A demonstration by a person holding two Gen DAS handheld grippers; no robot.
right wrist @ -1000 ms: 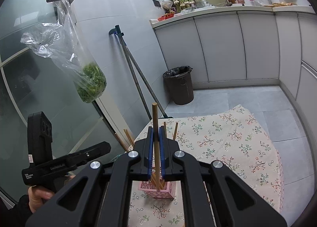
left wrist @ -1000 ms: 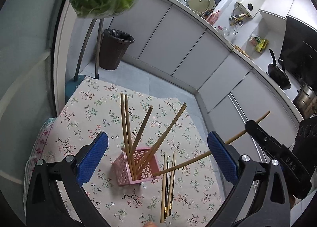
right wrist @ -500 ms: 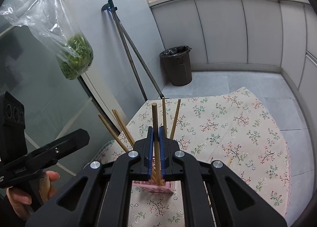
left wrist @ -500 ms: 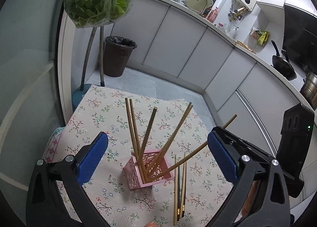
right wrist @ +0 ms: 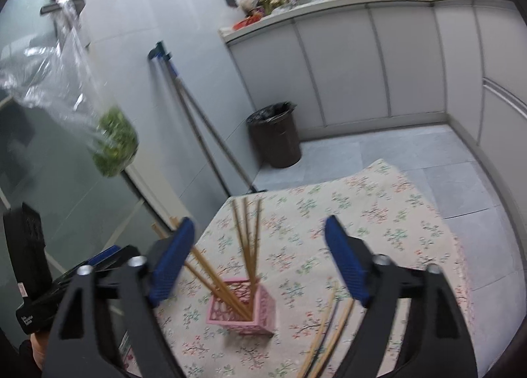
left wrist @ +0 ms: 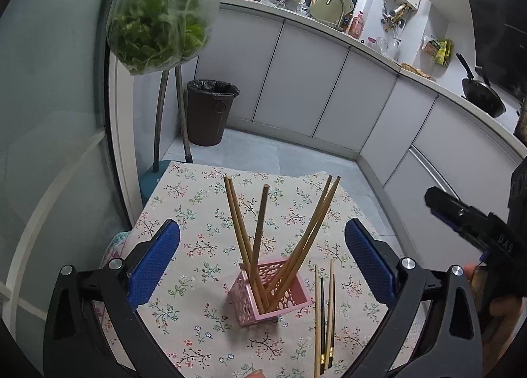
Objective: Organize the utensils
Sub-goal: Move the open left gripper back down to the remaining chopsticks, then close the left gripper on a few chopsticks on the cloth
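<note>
The cloth [left wrist: 204,279] is a pale cream colour with little flowers and twigs in pink, green and blue. The basket [left wrist: 290,305] is pink with a lacy cut-out pattern. The chopsticks [left wrist: 260,236] in it are light brown, like wood. The ones lying on the cloth [left wrist: 318,322] are light brown too, and one is dark. Both grippers [left wrist: 262,262] [right wrist: 260,261] are black with bright blue pads [left wrist: 154,259]. The bin [left wrist: 210,114] is dark brown with a black bag. The cupboards [left wrist: 309,88] are pale grey. The leaves in the clear bag [left wrist: 158,32] are green.
</note>
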